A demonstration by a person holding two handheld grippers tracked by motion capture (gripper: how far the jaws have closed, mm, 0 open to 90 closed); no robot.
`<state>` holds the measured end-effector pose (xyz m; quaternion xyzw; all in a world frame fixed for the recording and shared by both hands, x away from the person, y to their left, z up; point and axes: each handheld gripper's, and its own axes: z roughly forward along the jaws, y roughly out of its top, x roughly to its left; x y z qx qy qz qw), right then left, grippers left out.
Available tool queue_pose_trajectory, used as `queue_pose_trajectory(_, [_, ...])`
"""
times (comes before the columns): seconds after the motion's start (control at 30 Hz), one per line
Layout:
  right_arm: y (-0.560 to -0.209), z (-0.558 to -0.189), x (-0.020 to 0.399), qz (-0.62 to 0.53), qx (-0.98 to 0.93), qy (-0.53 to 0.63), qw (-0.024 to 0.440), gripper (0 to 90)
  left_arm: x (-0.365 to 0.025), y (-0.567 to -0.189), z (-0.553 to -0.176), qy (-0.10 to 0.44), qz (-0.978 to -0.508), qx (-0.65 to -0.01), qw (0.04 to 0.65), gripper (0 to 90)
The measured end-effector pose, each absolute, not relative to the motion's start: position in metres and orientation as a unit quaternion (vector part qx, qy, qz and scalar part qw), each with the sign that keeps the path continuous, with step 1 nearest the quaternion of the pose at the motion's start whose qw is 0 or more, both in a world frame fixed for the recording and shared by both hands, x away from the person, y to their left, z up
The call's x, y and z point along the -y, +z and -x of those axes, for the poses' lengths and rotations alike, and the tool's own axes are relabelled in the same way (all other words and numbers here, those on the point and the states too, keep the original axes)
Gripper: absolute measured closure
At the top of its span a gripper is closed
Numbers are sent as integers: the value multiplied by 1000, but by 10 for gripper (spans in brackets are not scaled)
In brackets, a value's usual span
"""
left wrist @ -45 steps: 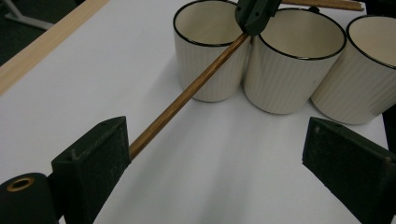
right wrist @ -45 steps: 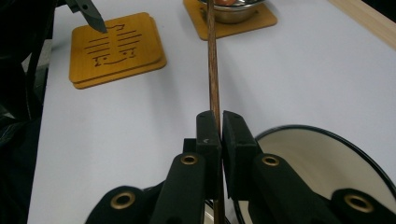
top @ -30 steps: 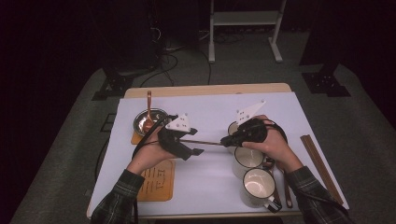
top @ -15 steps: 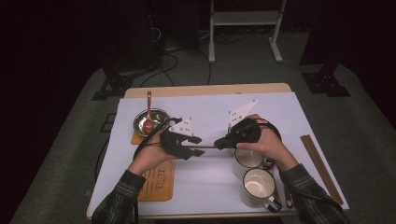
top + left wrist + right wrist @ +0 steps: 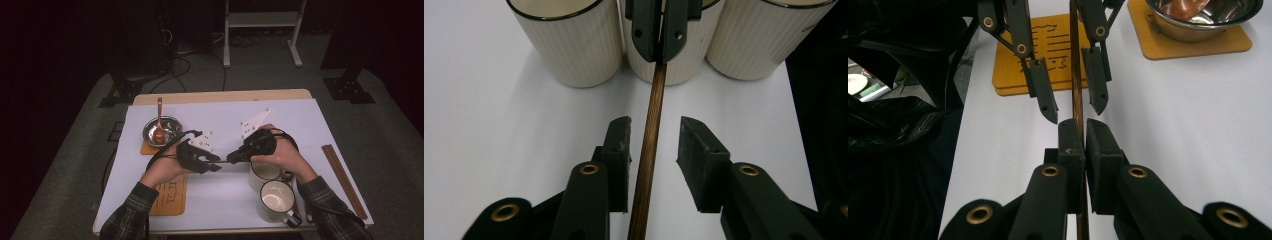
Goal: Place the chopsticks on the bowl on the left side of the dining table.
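Handing a chopstick from right claw to left, above the white table (image 5: 320,130).

Held level over the table near three ribbed mugs (image 5: 569,45): chopstick (image 5: 649,140) clamped in the right claw (image 5: 1079,132), running between the pads of the left claw (image 5: 653,131), just closing but not yet pressing. Best done by squeezing fully before releasing right. Gap at the pads plain in the left gripper view; bowl (image 5: 161,131) with spoon clearer from above.

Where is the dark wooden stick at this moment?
In the high view the wooden stick hangs level over the table's middle, left of the mugs, clamped by the right claw; the left claw straddles it, having just been closing.
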<state>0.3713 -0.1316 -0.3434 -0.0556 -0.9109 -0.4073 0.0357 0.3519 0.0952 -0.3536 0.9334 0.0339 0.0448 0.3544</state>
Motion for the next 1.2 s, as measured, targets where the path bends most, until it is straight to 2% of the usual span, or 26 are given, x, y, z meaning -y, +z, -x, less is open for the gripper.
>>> queue_pose_trajectory(0.4, [-344,-370,130,46,912,-405,48,853,-93,-356,-353,25,-932,-38,359,811])
queue_pose_trajectory(0.63, [-346,-371,131,42,908,-414,53,832,-94,-356,-353,10,-933,-37,359,837])
queue_pose_trajectory(0.83, [-346,-373,131,46,907,-417,43,621,-95,-358,-354,9,-933,-41,358,836])
queue_pose_trajectory(0.93, [-346,-373,132,52,904,-423,36,550,-96,-358,-355,14,-933,-55,354,836])
queue_pose_trajectory(1.2, [-343,-376,141,73,899,-431,7,458,-103,-360,-359,21,-934,-73,349,836])
